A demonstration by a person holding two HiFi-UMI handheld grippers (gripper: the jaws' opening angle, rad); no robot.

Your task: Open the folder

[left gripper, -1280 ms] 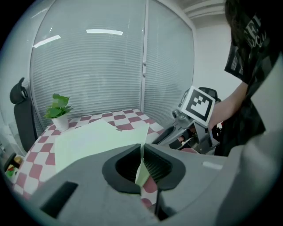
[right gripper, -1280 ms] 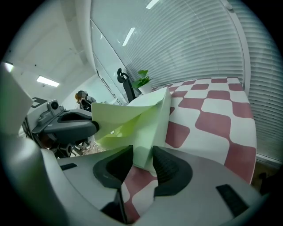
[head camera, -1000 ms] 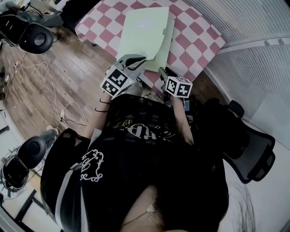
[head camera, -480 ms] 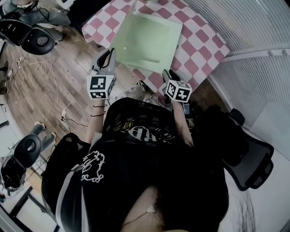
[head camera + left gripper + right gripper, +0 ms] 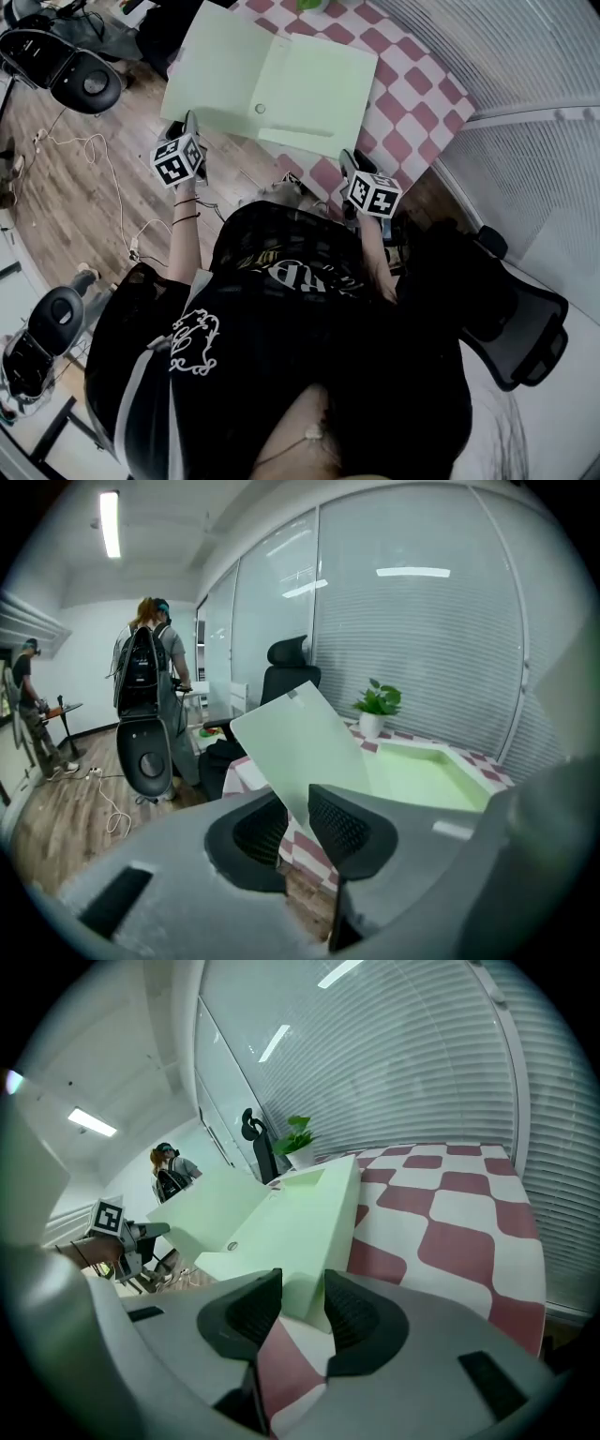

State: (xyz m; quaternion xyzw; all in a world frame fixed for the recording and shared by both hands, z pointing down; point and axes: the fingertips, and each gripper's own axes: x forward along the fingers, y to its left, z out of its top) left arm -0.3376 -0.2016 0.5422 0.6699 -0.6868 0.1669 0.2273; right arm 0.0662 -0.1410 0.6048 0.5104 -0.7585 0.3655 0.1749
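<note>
Left gripper view: the jaws of my left hand-held gripper are opening. The lower corner of the pale green folder's front cover stands in the narrow gap between them, and the sheet tilts up and away. Right gripper view shows my right hand-held gripper with its jaws closed on the near corner of the folder. The folder's back panel lies flat on the pink-and-white checked surface.

From the head view, the folder is spread open. The front cover reaches out past the left edge of the surface, above the wooden floor, while the back panel rests on the checks. My two hand-held grippers sit well apart, one at each near corner of the open folder.

A small potted plant stands at the far end of the surface, behind the folder. Past it, a black office chair sits before a glass wall hung with white blinds. Farther off, a person wearing a backpack stands on the floor, back turned.
</note>
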